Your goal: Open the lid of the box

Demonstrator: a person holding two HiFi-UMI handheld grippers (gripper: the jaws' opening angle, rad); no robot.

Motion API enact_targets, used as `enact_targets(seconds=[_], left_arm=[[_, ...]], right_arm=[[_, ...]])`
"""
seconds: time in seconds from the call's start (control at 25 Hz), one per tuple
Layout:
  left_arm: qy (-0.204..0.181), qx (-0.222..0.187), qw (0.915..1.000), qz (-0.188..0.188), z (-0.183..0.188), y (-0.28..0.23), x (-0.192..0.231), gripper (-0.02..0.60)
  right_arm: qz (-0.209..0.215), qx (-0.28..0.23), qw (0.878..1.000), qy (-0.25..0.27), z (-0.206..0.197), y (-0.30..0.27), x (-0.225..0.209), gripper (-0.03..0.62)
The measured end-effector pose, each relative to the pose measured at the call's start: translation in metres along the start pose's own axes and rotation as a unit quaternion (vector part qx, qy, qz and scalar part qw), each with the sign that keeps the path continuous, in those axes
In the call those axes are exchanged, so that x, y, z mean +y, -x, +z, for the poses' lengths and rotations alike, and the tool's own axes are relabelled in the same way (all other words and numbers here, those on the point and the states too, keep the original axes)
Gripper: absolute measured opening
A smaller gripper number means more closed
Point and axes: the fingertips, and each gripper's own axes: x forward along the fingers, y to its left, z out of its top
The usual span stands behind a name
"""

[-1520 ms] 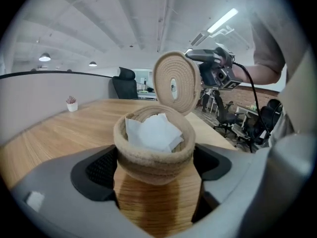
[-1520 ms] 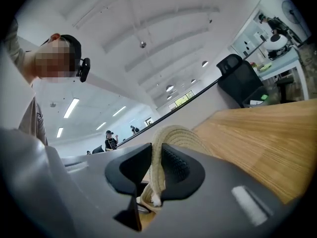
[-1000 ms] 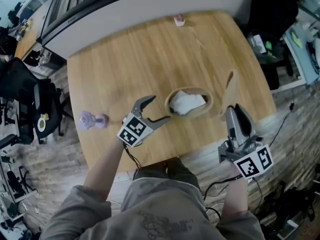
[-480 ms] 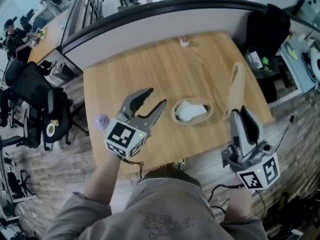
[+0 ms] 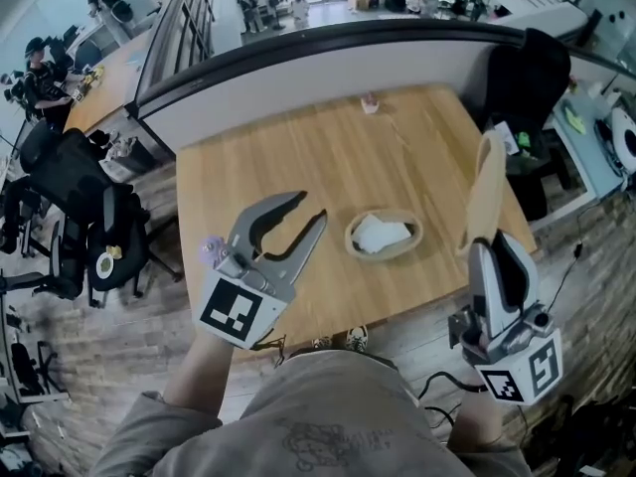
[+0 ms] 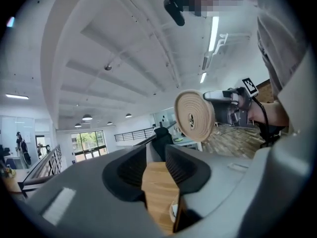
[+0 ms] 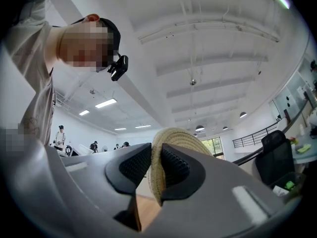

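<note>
Near the table's (image 5: 298, 157) front edge, right of centre, sat the woven box (image 5: 386, 255), uncovered, with something white (image 5: 381, 233) bundled inside it. And up above the right edge was the lid (image 5: 486, 192), stood on its rim in the air and clamped between the fingers of the right gripper (image 5: 494, 251). That gripper's own view had the woven edge pinched tight from both sides. Over by the front-left corner the left gripper (image 5: 310, 207) hung above the table. Its fingers had just been closing, with a narrow gap left between them and nothing in it. A small purple thing (image 5: 212, 249) peeked out at the left edge, and a pink one (image 5: 370, 103) sat at the far edge.
</note>
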Motion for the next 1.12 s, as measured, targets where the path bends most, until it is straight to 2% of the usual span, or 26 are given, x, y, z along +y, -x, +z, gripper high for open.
enact_targets(seconds=[0.16, 0.24, 0.48, 0.8, 1.12], left_arm=[[-0.009, -0.001, 0.9999, 0.008, 0.002, 0.012, -0.003, 0.106], [-0.02, 0.003, 0.9997, 0.013, -0.003, 0.015, -0.005, 0.063], [-0.016, 0.012, 0.9994, 0.026, -0.015, 0.015, -0.009, 0.019], [-0.016, 0.022, 0.9992, 0.029, -0.019, 0.011, -0.005, 0.009], [-0.01, 0.031, 0.999, 0.031, -0.028, 0.005, 0.001, 0.002]], right_arm=[[0.002, 0.008, 1.0, 0.0, -0.004, 0.008, 0.004, 0.074], [0.004, 0.021, 1.0, -0.002, -0.013, 0.01, 0.005, 0.074], [-0.009, 0.085, 0.996, -0.012, -0.047, 0.008, 0.003, 0.074], [-0.007, 0.104, 0.994, -0.019, -0.059, -0.002, 0.007, 0.075], [-0.024, 0.112, 0.993, -0.027, -0.07, 0.001, -0.005, 0.075]])
